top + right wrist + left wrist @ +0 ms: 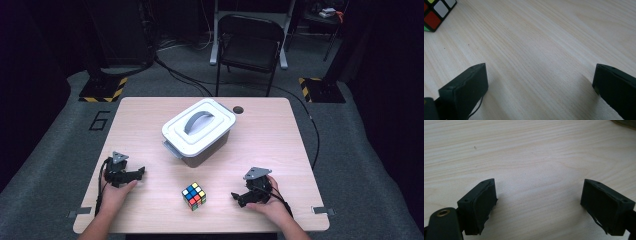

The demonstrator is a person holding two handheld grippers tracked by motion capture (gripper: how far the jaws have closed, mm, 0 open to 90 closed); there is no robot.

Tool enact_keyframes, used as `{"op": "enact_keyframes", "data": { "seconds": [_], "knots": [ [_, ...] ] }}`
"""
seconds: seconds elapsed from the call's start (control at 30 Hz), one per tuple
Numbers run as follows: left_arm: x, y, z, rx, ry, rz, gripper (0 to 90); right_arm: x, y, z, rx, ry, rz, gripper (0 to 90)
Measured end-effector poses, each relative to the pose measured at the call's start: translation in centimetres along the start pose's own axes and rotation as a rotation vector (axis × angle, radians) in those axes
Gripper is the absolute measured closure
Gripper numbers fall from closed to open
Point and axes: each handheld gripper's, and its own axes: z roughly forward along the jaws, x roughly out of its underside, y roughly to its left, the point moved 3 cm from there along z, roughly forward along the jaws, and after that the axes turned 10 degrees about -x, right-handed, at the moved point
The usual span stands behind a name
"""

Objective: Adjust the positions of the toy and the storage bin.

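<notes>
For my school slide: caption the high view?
Two open grippers rest beside a puzzle cube and lidded box.

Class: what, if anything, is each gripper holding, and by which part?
Nothing. The left gripper and right gripper are both open over bare table.

Multicoloured puzzle cube point(194, 195) with red, blue, yellow, white squares; white-lidded grey plastic box point(198, 131); pale woodgrain table point(280, 145); black grippers.

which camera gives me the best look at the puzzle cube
The high view. There the puzzle cube sits whole on the table, between the two grippers, with its top and two sides visible. The right gripper view catches just one corner of it at the upper left edge; the left gripper view looks at bare tabletop.
</notes>
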Motion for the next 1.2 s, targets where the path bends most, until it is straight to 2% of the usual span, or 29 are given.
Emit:
{"op": "enact_keyframes", "data": {
  "seconds": [0.73, 0.9, 0.97, 1.07, 1.13, 1.2],
  "knots": [
    [0.00, 0.00, -0.04, 0.001, 0.005, 0.000, 13.1, 0.02, 0.02, -0.08, 0.013, -0.012, 0.015, 2.2],
    [-0.01, 0.00, -0.04, 0.001, 0.005, 0.000, 13.2, 0.08, -0.05, -0.28, 0.023, -0.025, 0.022, 8.2],
    [-0.01, 0.00, -0.04, 0.001, 0.006, 0.001, 13.1, 0.05, -0.07, -0.35, 0.031, -0.038, 0.017, 13.4],
    [-0.01, 0.00, -0.04, 0.001, 0.005, -0.001, 13.1, -0.06, 0.23, -0.55, 0.032, -0.027, 0.037, 19.9],
    [-0.01, -0.01, -0.04, 0.001, 0.005, 0.000, 13.1, -0.21, 0.39, -0.70, 0.023, -0.020, 0.034, 27.5],
    [-0.01, 0.00, -0.04, 0.001, 0.005, 0.000, 13.2, -0.38, 0.62, -0.82, 0.004, -0.011, 0.054, 28.3]
  ]
}}
